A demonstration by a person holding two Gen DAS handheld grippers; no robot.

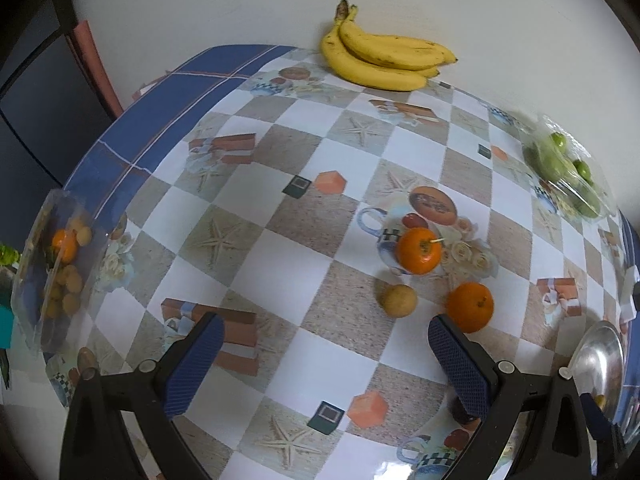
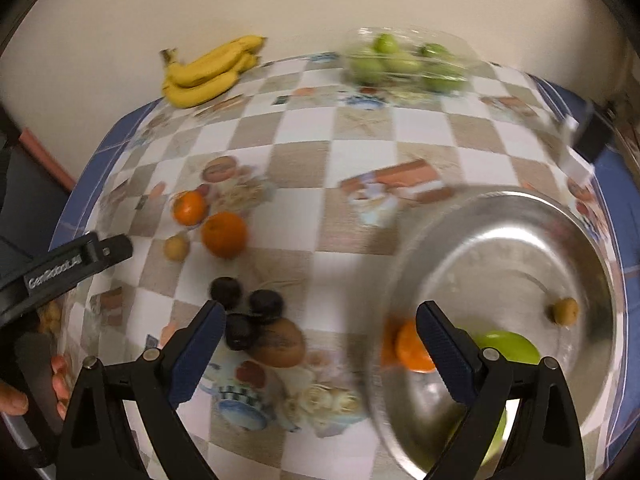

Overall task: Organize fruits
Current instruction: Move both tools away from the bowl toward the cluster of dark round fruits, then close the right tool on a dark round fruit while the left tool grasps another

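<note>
My left gripper [image 1: 326, 360] hangs open over the checked tablecloth with nothing in it. Just beyond its right finger lie two oranges [image 1: 419, 250] [image 1: 470, 307] and a small tan fruit [image 1: 398, 300]. My right gripper [image 2: 320, 344] is open too and holds nothing. Its right finger stands over the rim of a metal bowl [image 2: 500, 248]. Inside the bowl are an orange [image 2: 412, 348], a green apple [image 2: 508, 346] and a small tan fruit [image 2: 564, 311]. Three dark fruits [image 2: 266, 304] and a brown kiwi [image 2: 280, 346] lie by its left finger. The right wrist view is blurred.
Bananas [image 1: 384, 58] lie at the far edge against the wall. Green fruits sit in a clear container [image 1: 568, 172] at the back right. Another clear container [image 1: 52, 268] at the left edge holds an orange and several small tan fruits. A person's hand [image 2: 16, 396] shows at the lower left.
</note>
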